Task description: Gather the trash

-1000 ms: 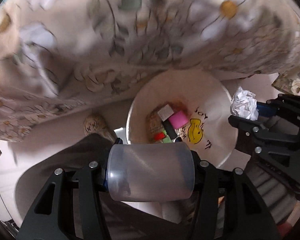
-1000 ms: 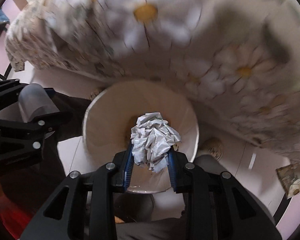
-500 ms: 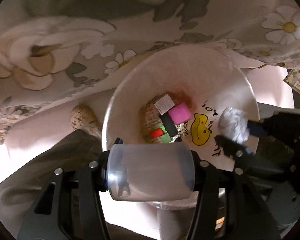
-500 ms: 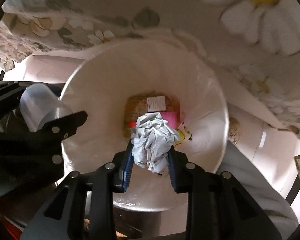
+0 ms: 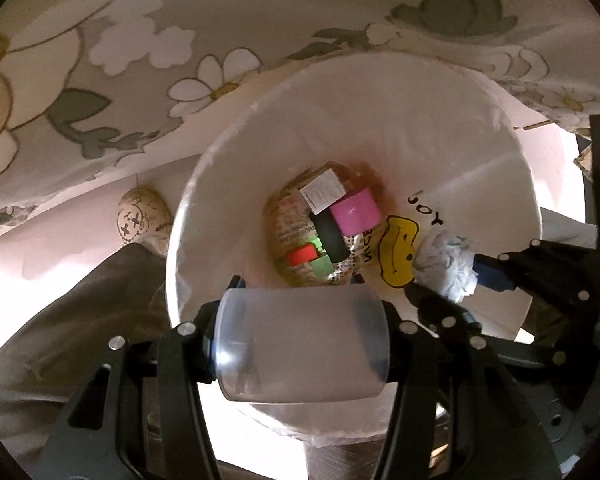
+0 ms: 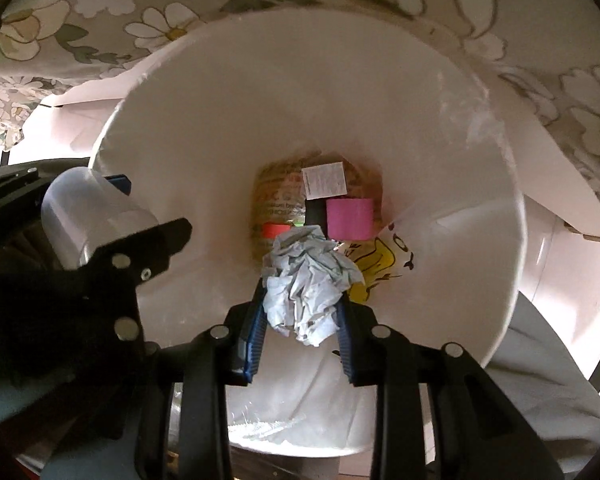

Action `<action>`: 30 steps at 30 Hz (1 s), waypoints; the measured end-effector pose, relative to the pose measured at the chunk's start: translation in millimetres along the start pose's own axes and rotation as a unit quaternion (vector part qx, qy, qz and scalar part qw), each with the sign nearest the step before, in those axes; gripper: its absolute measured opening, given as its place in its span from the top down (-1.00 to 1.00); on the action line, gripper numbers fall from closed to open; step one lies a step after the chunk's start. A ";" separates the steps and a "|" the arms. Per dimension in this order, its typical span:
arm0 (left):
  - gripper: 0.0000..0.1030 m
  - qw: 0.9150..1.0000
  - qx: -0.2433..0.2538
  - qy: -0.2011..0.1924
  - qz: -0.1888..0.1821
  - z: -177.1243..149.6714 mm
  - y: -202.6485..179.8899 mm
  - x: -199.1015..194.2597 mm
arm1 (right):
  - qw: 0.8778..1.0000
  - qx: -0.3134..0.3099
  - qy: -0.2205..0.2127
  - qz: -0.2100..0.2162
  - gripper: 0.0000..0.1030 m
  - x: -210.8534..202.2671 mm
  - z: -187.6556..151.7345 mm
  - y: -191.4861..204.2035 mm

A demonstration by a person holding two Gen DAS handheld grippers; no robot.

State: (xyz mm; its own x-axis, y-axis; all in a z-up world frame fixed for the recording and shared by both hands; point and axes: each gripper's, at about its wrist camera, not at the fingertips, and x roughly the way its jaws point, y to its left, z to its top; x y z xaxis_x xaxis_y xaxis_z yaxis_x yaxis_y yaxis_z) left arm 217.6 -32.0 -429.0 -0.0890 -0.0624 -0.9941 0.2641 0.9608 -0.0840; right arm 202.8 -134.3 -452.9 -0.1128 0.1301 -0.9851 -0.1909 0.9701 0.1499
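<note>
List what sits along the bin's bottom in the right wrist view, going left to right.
Red block → black piece → pink block → yellow smiley print on the bag. The white label overlaps above these, and the crumpled paper hangs in front.

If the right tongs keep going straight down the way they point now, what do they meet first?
Probably the rubbish at the bottom of the white bin: the right tongs, holding the crumpled paper, point at the pink block and printed packet. Nothing shows in between, though depth is unclear.
</note>
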 end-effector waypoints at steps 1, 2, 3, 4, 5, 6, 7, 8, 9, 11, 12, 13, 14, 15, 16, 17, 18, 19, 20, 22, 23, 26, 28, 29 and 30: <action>-0.06 1.000 -0.001 0.003 0.002 0.9 0.1 1.1 | 1.000 0.001 0.000 -0.001 0.21 3.1 1.2 0.5; -0.06 1.000 -0.002 0.005 0.005 1.3 0.6 1.0 | 1.000 0.003 0.001 -0.006 0.16 4.5 1.8 0.0; -0.06 1.000 -0.004 0.008 0.006 1.6 1.4 1.4 | 1.000 0.005 0.001 -0.008 0.07 5.4 2.1 -0.3; -0.06 1.000 -0.006 0.010 0.003 1.8 2.4 1.3 | 1.000 0.005 0.000 -0.008 0.05 6.4 2.3 0.4; -0.06 1.000 -0.009 0.012 0.001 2.0 2.8 2.9 | 1.000 0.006 0.000 -0.005 0.05 7.0 2.3 0.0; -0.06 1.000 -0.010 0.013 0.000 1.9 3.4 3.0 | 1.000 0.006 0.000 -0.005 0.03 8.1 2.5 -0.6; -0.06 1.000 -0.010 0.014 0.001 1.8 4.0 3.0 | 1.000 0.006 -0.001 -0.005 0.02 8.6 2.5 -0.6; -0.06 1.000 -0.009 0.014 0.002 1.6 4.2 4.6 | 1.000 0.005 -0.001 -0.005 0.02 8.6 2.8 -0.6; -0.06 1.000 -0.009 0.015 0.002 1.5 4.3 4.5 | 1.000 0.004 -0.001 -0.005 0.02 9.0 2.9 -0.3; -0.06 1.000 -0.009 0.017 0.001 1.5 4.5 4.7 | 1.000 0.002 -0.001 -0.005 0.02 6.7 2.4 0.0; -0.07 1.000 -0.009 0.017 0.000 1.5 4.6 5.0 | 1.000 0.001 -0.002 -0.005 0.02 6.8 2.4 0.3; -0.09 1.000 -0.009 0.018 0.000 1.3 4.8 4.4 | 1.000 0.000 -0.002 -0.005 0.02 3.9 1.3 0.4; -0.12 1.000 -0.009 0.019 -0.001 1.1 4.6 4.4 | 1.000 -0.002 -0.002 -0.005 0.02 4.2 1.0 1.0; -0.13 1.000 -0.009 0.019 -0.004 0.9 4.9 3.8 | 1.000 -0.004 -0.003 -0.005 0.02 4.0 0.9 1.6; -0.13 1.000 -0.008 0.018 -0.006 0.7 4.7 2.9 | 1.000 -0.004 -0.003 -0.005 0.02 3.8 0.8 2.3; -0.13 1.000 -0.006 0.016 -0.006 0.3 4.6 1.2 | 1.000 -0.005 -0.004 -0.005 0.02 2.8 0.5 3.0; -0.14 1.000 -0.003 0.014 -0.004 0.1 4.2 0.1 | 1.000 -0.006 -0.006 -0.006 0.02 2.1 0.3 3.4; -0.15 1.000 -0.001 0.010 -0.001 -0.1 3.1 -0.2 | 1.000 -0.007 -0.007 -0.007 0.02 1.7 0.2 3.4; -0.17 1.000 0.000 0.009 0.002 0.0 2.8 1.5 | 1.000 -0.007 -0.007 -0.007 0.02 2.3 0.1 3.3; -0.19 1.000 -0.001 0.009 0.003 0.0 3.6 2.5 | 1.000 -0.006 -0.009 -0.007 0.02 1.6 -0.4 3.1; -0.19 1.000 -0.002 0.009 0.003 0.0 4.3 2.3 | 1.000 -0.006 -0.010 -0.008 0.02 5.2 0.3 3.2; -0.19 1.000 -0.006 0.008 0.007 -1.1 7.0 0.4 | 1.000 -0.005 -0.015 -0.009 0.02 2.0 -0.5 3.4; -0.19 1.000 -0.007 0.002 0.017 -2.5 7.9 -4.2 | 1.000 -0.004 -0.020 -0.010 0.02 -2.3 -1.7 4.0; -0.19 1.000 -0.008 -0.001 0.022 -3.6 9.5 -6.5 | 1.000 -0.004 -0.023 -0.011 0.02 -4.7 -2.4 4.4; -0.19 1.000 -0.009 -0.008 0.029 -5.3 10.2 -11.1 | 1.000 -0.004 -0.026 -0.011 0.02 -8.2 -3.5 3.5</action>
State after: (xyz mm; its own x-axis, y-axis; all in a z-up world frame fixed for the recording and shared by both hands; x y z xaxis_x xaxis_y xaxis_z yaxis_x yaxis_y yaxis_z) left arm 216.2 -20.1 -418.4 -0.0578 -0.0113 -0.9983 0.2516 0.9675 -0.0255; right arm 199.6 -132.7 -444.0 -0.0584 0.1197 -0.9911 -0.2012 0.9710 0.1291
